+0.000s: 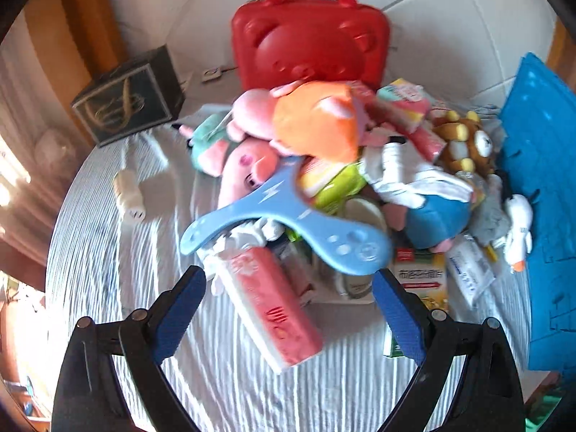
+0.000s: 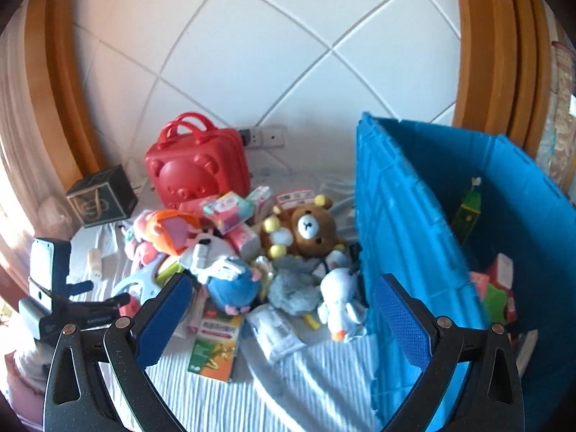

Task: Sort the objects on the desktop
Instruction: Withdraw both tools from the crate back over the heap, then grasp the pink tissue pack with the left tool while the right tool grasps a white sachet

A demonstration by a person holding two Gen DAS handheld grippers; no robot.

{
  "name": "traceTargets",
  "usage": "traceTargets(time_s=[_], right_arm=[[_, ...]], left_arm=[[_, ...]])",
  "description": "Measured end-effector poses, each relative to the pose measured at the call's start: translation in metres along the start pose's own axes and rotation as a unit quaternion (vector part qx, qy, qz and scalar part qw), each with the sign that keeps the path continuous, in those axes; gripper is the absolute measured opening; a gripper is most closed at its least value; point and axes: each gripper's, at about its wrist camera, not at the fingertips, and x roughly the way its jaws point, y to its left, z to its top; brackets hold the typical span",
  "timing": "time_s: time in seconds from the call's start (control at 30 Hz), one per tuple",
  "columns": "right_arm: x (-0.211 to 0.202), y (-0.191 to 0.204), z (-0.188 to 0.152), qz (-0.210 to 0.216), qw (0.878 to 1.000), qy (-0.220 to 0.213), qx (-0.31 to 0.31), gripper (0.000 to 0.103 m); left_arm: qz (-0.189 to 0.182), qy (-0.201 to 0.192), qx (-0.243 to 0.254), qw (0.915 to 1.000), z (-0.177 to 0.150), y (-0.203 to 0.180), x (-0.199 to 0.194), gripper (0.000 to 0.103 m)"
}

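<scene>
My left gripper point(image 1: 289, 298) hangs low over the striped cloth point(image 1: 108, 252) with its jaws spread wide and holding nothing, the pink tissue pack point(image 1: 268, 306) lying between its fingers below the blue boomerang toy point(image 1: 284, 208) at the near edge of the toy heap point(image 1: 342, 165). My right gripper point(image 2: 284, 309) sits further back, equally wide open and empty, and only its view shows the inside of the blue crate point(image 2: 406, 223), where a few packets already lie, plus my left gripper's body at the left edge.

Glossy red plastic case point(image 1: 309, 41), ribbed tablecloth point(image 1: 108, 252)
</scene>
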Motion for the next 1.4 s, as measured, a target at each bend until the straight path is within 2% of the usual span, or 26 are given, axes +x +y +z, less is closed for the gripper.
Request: traceTargets(time_s=[0.13,0.3,0.4,0.43,0.5,0.57,0.6,0.67,0.87,0.9,0.97,1.07,1.1,1.13,1.27,1.4], right_arm=[[0.058,0.012,-0.024,0.015,0.998,0.056,-0.003,0.103],[0.131,0.014,-0.059,0.012,0.992,0.128,-0.013,0.103],[0.17,0.008,-0.078,-0.004,0.985,0.169,-0.02,0.103],[0.179,0.004,-0.083,-0.008,0.984,0.179,-0.02,0.103],[0.199,-0.002,-0.095,-0.014,0.979,0.2,-0.018,0.103],[0.215,-0.007,-0.103,-0.013,0.976,0.216,-0.016,0.103],[0.221,-0.008,-0.106,-0.012,0.975,0.222,-0.016,0.103],[0.236,-0.008,-0.113,-0.011,0.972,0.233,-0.018,0.103],[0.271,-0.002,-0.129,-0.009,0.964,0.265,-0.038,0.103],[0.274,0.001,-0.131,-0.01,0.962,0.268,-0.048,0.103],[0.277,0.008,-0.136,-0.023,0.96,0.268,-0.071,0.081],[0.27,0.015,-0.138,-0.036,0.96,0.26,-0.093,0.062],[0.265,0.016,-0.137,-0.038,0.961,0.255,-0.096,0.049],[0.259,0.017,-0.136,-0.04,0.962,0.251,-0.097,0.045],[0.222,0.019,-0.127,-0.026,0.971,0.22,-0.09,0.041],[0.168,0.021,-0.111,-0.017,0.983,0.165,-0.083,0.041]], left_arm=[[0.006,0.043,-0.043,0.9981,-0.013,0.021,0.034,0.095],[-0.002,0.077,-0.065,0.9949,-0.024,0.019,0.062,0.095],[0.011,0.101,-0.067,0.9926,-0.03,0.013,0.08,0.095],[0.027,0.108,-0.067,0.9915,-0.032,0.011,0.084,0.095],[0.039,0.107,-0.071,0.9909,-0.037,0.013,0.088,0.093],[0.022,0.114,-0.084,0.9897,-0.039,0.018,0.09,0.075],[0.013,0.121,-0.091,0.9883,-0.04,0.021,0.092,0.07],[0.011,0.131,-0.094,0.9869,-0.04,0.024,0.095,0.053],[0.013,0.125,-0.07,0.9896,-0.046,0.023,0.09,0.048],[0.013,0.122,-0.068,0.99,-0.047,0.024,0.088,0.047],[0.013,0.11,-0.07,0.9913,-0.049,0.027,0.081,0.047],[0.016,0.086,-0.067,0.9939,-0.049,0.03,0.063,0.047],[0.016,0.075,-0.066,0.9948,-0.048,0.031,0.055,0.047],[0.017,0.063,-0.063,0.9959,-0.045,0.031,0.048,0.047],[0.017,0.009,-0.045,0.9988,-0.043,0.027,0.007,0.047],[0.003,-0.042,-0.014,0.999,-0.036,0.015,-0.029,0.047]])
